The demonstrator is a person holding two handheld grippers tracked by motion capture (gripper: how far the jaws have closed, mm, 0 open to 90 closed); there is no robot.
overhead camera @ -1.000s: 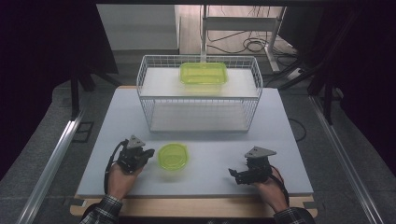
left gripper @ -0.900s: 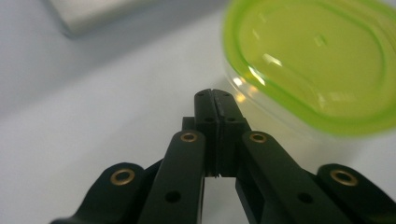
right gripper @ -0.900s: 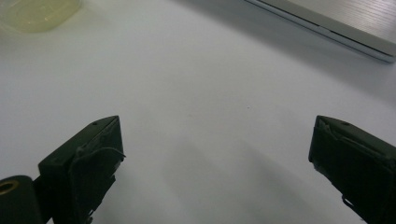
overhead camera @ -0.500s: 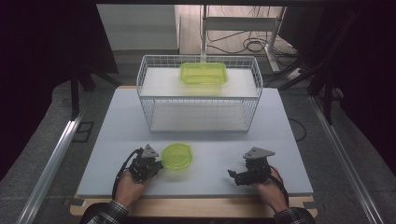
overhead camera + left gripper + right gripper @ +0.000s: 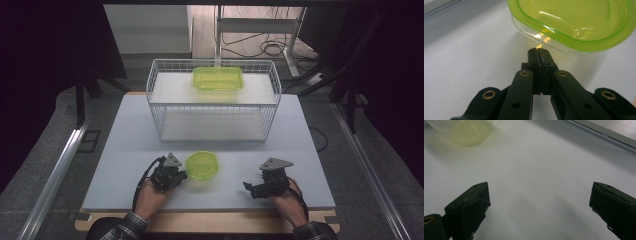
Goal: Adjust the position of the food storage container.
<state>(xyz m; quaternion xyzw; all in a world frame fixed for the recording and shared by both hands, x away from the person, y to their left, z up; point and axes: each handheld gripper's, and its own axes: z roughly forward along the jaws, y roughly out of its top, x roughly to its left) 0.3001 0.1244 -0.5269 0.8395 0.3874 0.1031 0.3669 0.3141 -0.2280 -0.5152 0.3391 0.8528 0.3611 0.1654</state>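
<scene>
Round green container [image 5: 202, 165] is set upright on table [image 5: 130, 145], near front edge; no long axis. Left gripper [image 5: 539, 51], jaws pressed together, is just beside its wall. Right gripper [image 5: 539, 202] jaws spread wide, well apart from it.

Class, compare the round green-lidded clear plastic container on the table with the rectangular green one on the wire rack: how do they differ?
The round green-lidded clear plastic container is smaller and circular; the rectangular green container is larger and oblong. The round one sits on the white table; the rectangular one sits on top of the white wire rack. Both are translucent green.
</scene>
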